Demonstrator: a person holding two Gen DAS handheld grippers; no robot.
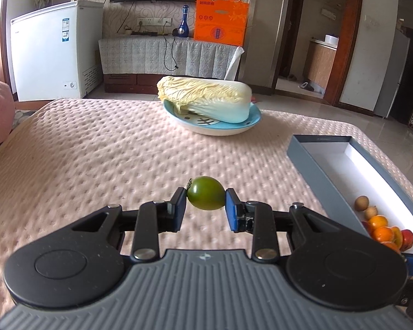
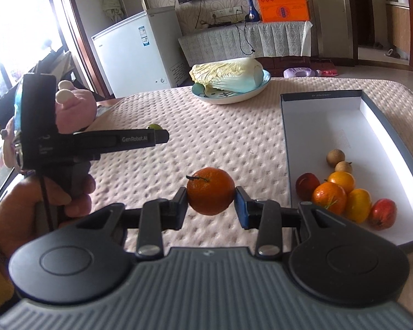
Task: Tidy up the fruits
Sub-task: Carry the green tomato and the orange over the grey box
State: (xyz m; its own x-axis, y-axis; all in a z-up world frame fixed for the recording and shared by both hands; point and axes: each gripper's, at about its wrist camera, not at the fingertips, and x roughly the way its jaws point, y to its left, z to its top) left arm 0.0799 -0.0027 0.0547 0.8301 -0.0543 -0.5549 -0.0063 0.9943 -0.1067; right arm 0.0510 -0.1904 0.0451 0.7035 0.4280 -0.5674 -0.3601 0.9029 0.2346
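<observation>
- Left wrist view: left claw (image 1: 206, 211) closed around a green tomato (image 1: 205, 193), blue pads (image 1: 231, 214) pressing on both its sides, fruit held clear above the quilted counter (image 1: 96, 151).
- Far centre: blue plate (image 1: 250, 122) carrying a napa cabbage (image 1: 203, 97) (laid on its side, leafy end to the left).
- Right edge: grey box (image 1: 320, 177) with a white inside, open at the top, resting on the counter; near end filled with a cluster of fruits (image 1: 382, 227), oranges, red ones and two small brown ones, touching each other.
- Right wrist view: right claw (image 2: 210, 205) closed around an orange (image 2: 210, 191), stem end up and to the left, held above the counter (image 2: 220, 137) just left of the box's near end.
- Box (image 2: 286, 143) to the right, fruits (image 2: 344, 192) bunched at its near end, far half bare white.
- Left side: left claw (image 2: 162, 137) seen from the side, hand (image 2: 41, 209) on its grip; a sliver of green tomato (image 2: 154, 127) peeking at its tip (mostly hidden).
- Far centre: plate (image 2: 250, 95) with cabbage (image 2: 228, 75); white freezer (image 2: 129, 55) beyond the counter.
</observation>
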